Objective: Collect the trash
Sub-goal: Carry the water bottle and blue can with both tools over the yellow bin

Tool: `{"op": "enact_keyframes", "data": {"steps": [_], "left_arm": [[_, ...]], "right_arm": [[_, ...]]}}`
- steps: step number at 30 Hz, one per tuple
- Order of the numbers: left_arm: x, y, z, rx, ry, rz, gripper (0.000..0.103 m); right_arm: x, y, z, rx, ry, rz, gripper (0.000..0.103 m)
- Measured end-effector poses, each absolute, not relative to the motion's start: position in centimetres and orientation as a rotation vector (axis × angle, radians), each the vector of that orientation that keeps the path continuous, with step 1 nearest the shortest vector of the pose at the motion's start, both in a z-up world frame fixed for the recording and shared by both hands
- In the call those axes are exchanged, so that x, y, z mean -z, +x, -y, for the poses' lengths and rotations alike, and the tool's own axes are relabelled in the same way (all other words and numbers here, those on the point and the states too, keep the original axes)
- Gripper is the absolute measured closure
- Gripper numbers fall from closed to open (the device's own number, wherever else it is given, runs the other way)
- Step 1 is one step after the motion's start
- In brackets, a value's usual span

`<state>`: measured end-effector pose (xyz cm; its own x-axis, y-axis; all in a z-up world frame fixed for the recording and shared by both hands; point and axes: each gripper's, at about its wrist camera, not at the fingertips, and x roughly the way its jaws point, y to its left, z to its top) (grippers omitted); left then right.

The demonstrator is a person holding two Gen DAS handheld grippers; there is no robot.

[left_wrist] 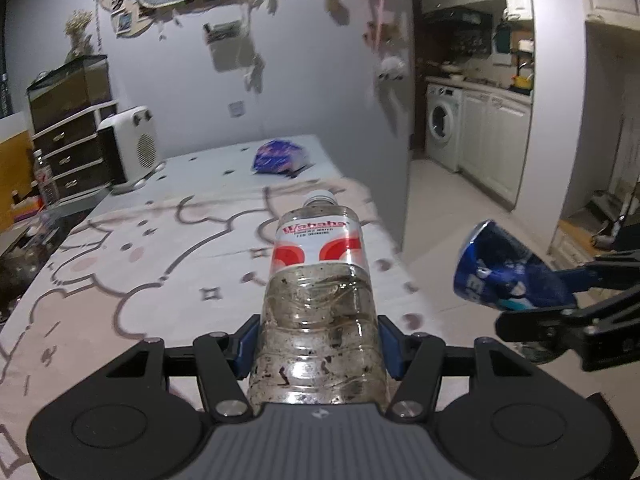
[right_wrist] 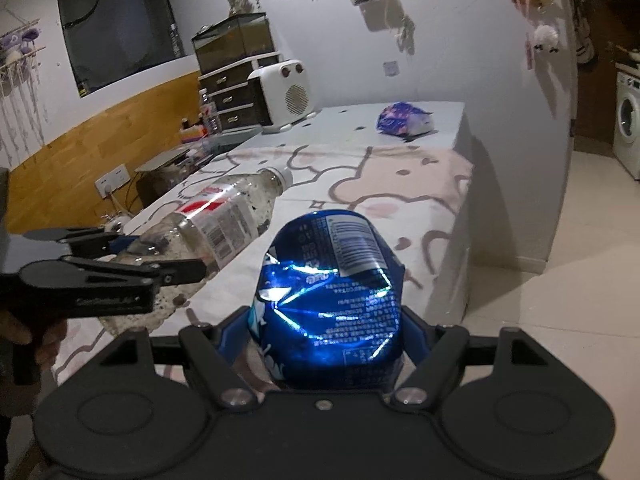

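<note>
Pale pink and white cloth with a cartoon-animal outline pattern covers the long bench (left_wrist: 120, 280), which runs away from both cameras toward a grey wall (left_wrist: 300, 80) hung with photos and paper decorations. At the far end of the bench lies a crumpled blue and purple wrapper (left_wrist: 280, 156), resting alone on the cloth. A white fan heater (left_wrist: 134, 144) stands at the far left corner, beside a small dark chest of drawers (left_wrist: 72, 148) with a glass tank (left_wrist: 68, 88) on top.

The left gripper (left_wrist: 318, 344) is closed on a clear plastic bottle (left_wrist: 316, 292), held up above the bench, its white cap pointing away. The bottle has a red and white label and dark specks inside. In the right wrist view the same bottle (right_wrist: 224, 216) slants across the left side, above the bench edge.

The right gripper (right_wrist: 324, 332) is clamped around a crushed blue can (right_wrist: 332, 292), its foil-bright surface dented and creased, with a barcode near the top. From the left wrist view the can (left_wrist: 508, 272) hangs out past the bench's right edge, over pale floor tiles (left_wrist: 460, 220).

To the right, a doorway opens onto a kitchen with white cabinets (left_wrist: 496, 140) and a front-loading washing machine (left_wrist: 442, 124). On the left wall, wood panelling (right_wrist: 80, 152) runs beneath a dark window (right_wrist: 116, 20).
</note>
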<state>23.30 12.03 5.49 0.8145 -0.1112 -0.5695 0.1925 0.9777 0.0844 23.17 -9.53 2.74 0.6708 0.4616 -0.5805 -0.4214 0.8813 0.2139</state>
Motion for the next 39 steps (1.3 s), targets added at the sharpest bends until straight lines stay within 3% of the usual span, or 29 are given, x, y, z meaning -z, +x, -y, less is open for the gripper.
{"op": "enact_keyframes", "data": {"steps": [21,39], "left_arm": [[-2.8,22.9,5.1,0.346,0.110,-0.589,0.043],[8.4,27.2,16.9,0.405,0.073,-0.740,0.043]], "right_arm": [[-2.2,17.8,28.1,-0.165,0.097,-0.593,0.026],[8.7,17.4,40.7,0.010,0.167,-0.706,0.026]]}}
